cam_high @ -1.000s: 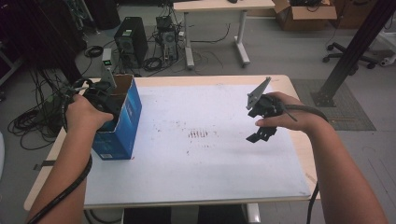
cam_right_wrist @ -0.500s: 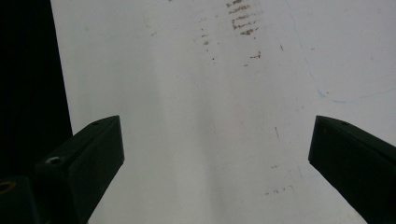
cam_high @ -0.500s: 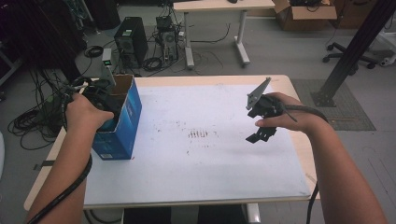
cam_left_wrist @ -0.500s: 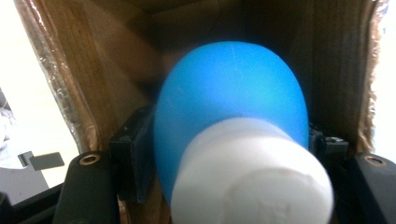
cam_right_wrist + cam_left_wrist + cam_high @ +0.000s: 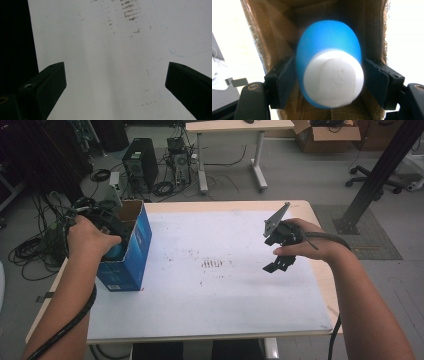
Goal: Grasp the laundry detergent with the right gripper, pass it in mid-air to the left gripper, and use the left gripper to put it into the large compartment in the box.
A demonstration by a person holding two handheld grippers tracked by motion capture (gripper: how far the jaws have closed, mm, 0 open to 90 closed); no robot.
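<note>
Left jaws: pressed in from both sides on a blue-and-white bottle [image 5: 329,65], one black pad [image 5: 283,83] flat on each flank of its rounded blue body
Left gripper [image 5: 329,82]: reaches into the open top of a blue cardboard box [image 5: 132,245], brown inner walls rising close around the bottle
Bottle position: inside the box, white end towards the camera in the left gripper view; a patch of blue [image 5: 116,252] shows at the box mouth from the high view, just under the person's left hand [image 5: 87,237]
How it likely handles: smooth, rounded plastic by the look of it, probably light; the curved sides could slip or roll between flat pads, so a hold across the widest part of the blue body, as here, seems the safest; whether it is full or empty cannot be told
Box: stands upright near the table's left edge, thin card that would probably tip or drag if the bottle catches on a wall
Right jaws: spread wide apart with nothing between them, bare white surface below
Right gripper [image 5: 278,264]: held above the right half of the table [image 5: 200,310] in the person's right hand [image 5: 305,245], well apart from the box
Table surface: white sheet with faint dark scuff marks [image 5: 212,264] near the middle
</note>
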